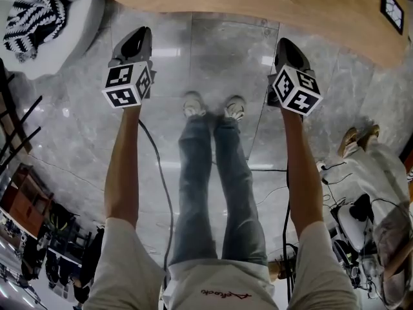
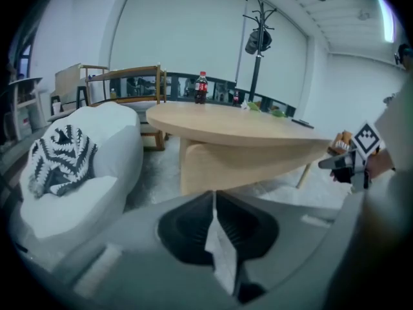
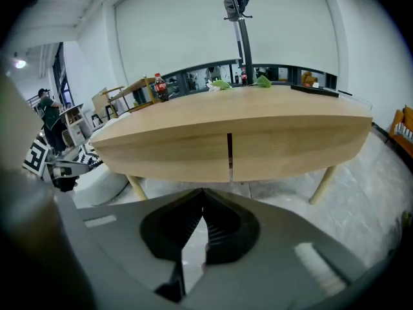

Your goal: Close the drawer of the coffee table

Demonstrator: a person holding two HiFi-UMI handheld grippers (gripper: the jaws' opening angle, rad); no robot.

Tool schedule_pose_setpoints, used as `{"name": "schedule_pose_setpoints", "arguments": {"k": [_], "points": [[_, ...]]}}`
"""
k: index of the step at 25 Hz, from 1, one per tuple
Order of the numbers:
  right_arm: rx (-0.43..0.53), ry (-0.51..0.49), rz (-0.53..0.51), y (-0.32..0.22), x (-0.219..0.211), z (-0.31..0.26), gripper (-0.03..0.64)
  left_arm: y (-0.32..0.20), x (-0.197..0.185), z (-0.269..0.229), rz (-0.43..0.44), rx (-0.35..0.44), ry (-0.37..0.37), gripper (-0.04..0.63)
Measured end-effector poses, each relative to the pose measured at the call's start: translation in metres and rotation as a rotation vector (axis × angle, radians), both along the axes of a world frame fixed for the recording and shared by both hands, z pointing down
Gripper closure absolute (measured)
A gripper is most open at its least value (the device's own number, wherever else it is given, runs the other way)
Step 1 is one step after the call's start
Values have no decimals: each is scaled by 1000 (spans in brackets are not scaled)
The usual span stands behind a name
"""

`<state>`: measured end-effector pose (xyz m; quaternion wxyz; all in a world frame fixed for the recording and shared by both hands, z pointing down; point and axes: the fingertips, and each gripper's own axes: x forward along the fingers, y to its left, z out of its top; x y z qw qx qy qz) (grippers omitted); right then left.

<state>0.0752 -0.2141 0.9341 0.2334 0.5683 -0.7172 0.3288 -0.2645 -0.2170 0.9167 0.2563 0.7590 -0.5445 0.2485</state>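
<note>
Left tool [image 1: 138, 37]: jaws closed together with nothing between them. It points at the left end of the table [image 1: 258, 2], with a sofa [image 1: 64, 18] off to its left. The table lies just ahead of both tools, its long axis running across them. Right tool [image 1: 286, 47]: also closed and empty. It faces the seam [image 3: 229, 150] in the table's front band, so it seems the nearer one. The band looks flush on both sides; no drawer stands out, so closing may be done. A bottle [image 3: 159, 86] stands on top.
</note>
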Motion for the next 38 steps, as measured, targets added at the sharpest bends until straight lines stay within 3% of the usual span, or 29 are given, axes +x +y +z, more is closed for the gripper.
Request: {"name": "schedule_pose_setpoints", "arguments": {"k": [2,14,24,38], "points": [[5,-12,-6,8,-4,-5,611,9,4,-4,0,-1,16,594],[59,-37,-12,53,-8,-83,611,46,42,-90,17,63,70,594],[187,-33,-80,67,-23,-230,611,68,84,-217,119,117,55,594],[349,-62,-121,90,-22,-431,612,100,117,-406,106,219,90,594]]}}
